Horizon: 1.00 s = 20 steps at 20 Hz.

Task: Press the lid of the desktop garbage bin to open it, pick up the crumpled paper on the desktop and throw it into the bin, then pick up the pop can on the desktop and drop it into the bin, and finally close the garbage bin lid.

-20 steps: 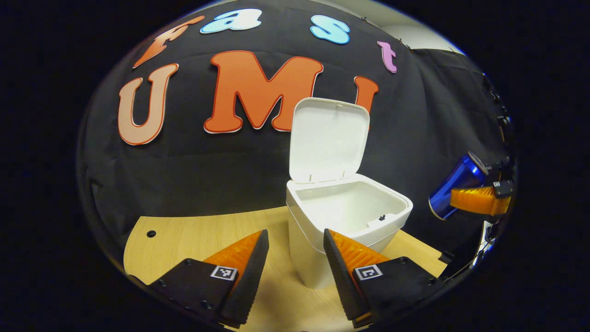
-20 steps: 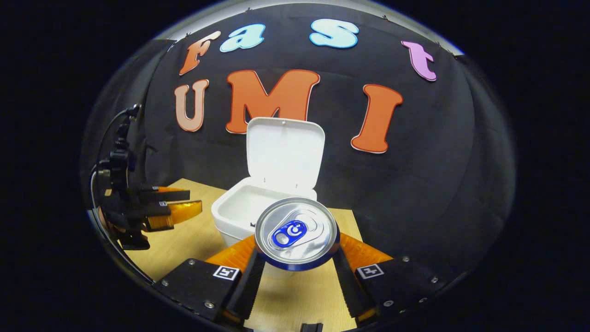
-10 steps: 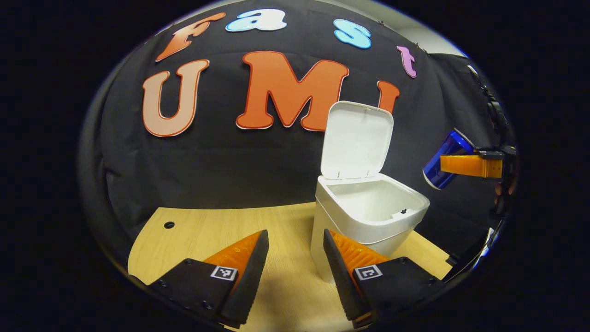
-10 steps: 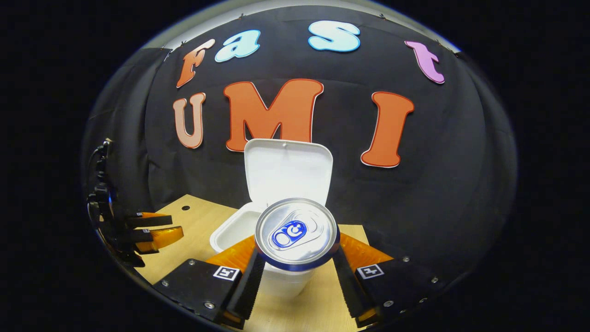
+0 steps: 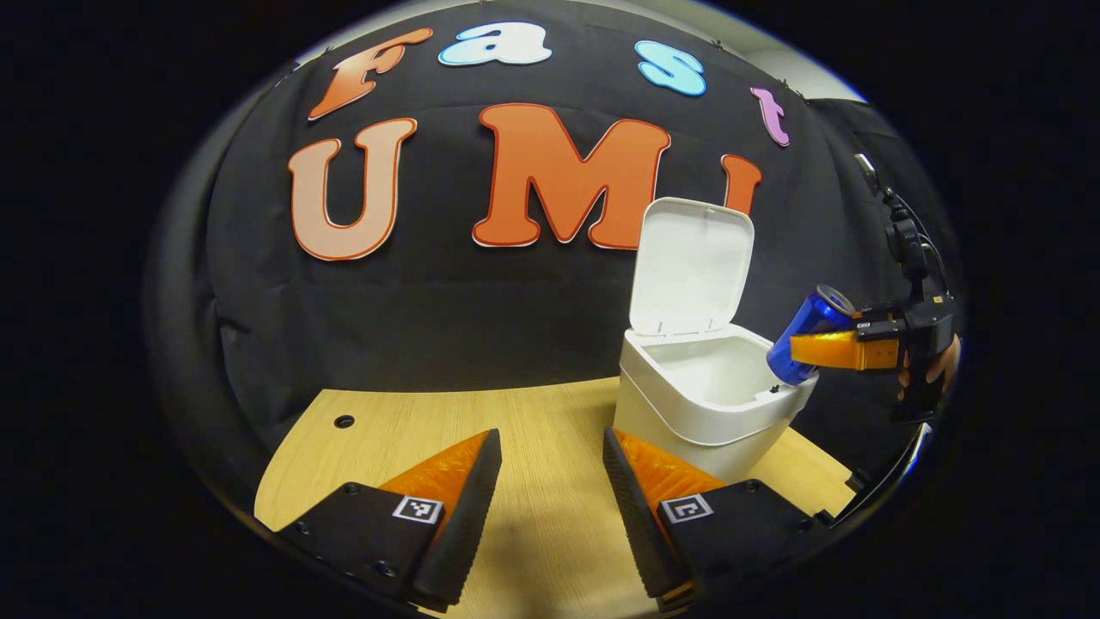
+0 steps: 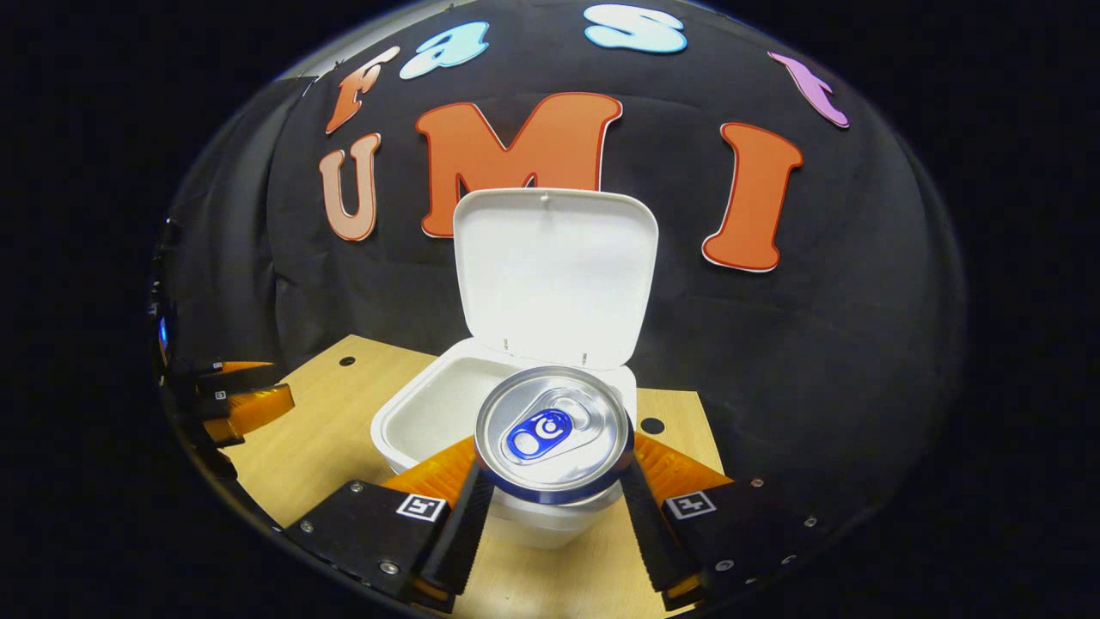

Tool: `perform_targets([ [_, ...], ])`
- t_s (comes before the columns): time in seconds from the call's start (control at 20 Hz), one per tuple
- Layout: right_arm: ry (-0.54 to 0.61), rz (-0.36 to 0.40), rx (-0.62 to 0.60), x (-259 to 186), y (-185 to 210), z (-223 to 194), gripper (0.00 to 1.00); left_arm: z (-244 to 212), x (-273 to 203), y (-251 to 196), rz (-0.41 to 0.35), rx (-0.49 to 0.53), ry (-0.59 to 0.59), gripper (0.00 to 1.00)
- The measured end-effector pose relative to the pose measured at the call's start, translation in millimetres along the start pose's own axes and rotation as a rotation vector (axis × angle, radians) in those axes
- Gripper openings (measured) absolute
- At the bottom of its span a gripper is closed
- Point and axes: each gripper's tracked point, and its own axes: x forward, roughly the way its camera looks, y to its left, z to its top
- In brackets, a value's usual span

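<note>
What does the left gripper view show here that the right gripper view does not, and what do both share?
Left gripper view: the pop can side-on, tilted, at the bin's right rim, clamped in the right gripper, with the holding hand.

Right gripper view: the can's top end-on, a second table hole beside the bin.

Both: the open lid, the wooden table, the empty left gripper.
</note>
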Motion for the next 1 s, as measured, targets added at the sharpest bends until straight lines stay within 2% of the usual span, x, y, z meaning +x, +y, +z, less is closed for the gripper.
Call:
perform_targets([
  [0.2,0.031,-0.016,-0.022,9.1,0.2,-7.8,0.78,2.0,-2.3,-1.8,-0.013,0.015,0.001,0.77],
  [0.65,0.1,-0.115,-0.018,18.9,-10.1,-20.4,0.81,3.4,-16.9,23.5,0.007,0.038,0.001,0.76],
  [0.85,0.076,-0.128,-0.012,16.1,-8.9,-2.4,0.84,0.6,-22.8,34.5,0.014,0.041,0.005,0.76],
  [1.0,0.02,-0.136,-0.029,13.5,-9.8,34.7,0.84,-2.1,-24.3,39.7,0.013,0.045,0.006,0.77],
])
